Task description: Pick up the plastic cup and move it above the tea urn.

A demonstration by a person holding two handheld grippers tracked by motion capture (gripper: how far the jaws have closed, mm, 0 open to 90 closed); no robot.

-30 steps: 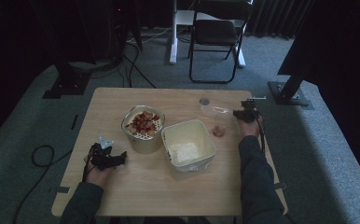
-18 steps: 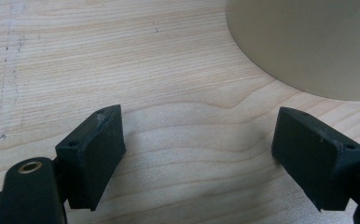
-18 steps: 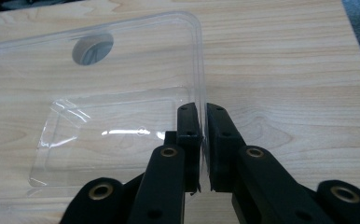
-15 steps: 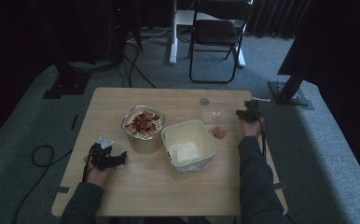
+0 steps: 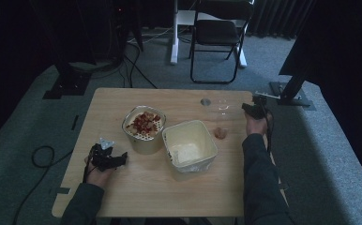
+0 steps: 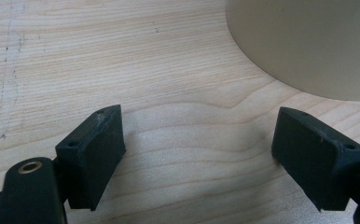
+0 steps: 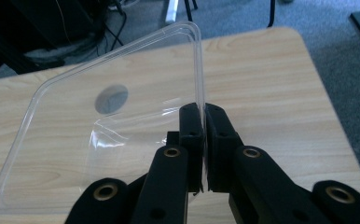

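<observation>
Lid pinched by its edge at the far right of the table.

The right gripper has just been closing, and its jaws now clamp the rim of a clear plastic lid; the thin edge runs straight up between the two pads, and the rest of the lid spreads out to the left of the jaws, tilted above the wooden table. From above, the right gripper sits near the far right edge, with the lid a faint glassy shape just left of it, beside a small pinkish scrap. The left gripper rests near the left front, jaws wide apart with bare wood between them, just beside the food-filled bowl. A white tub stands mid-table, touching that bowl.
</observation>
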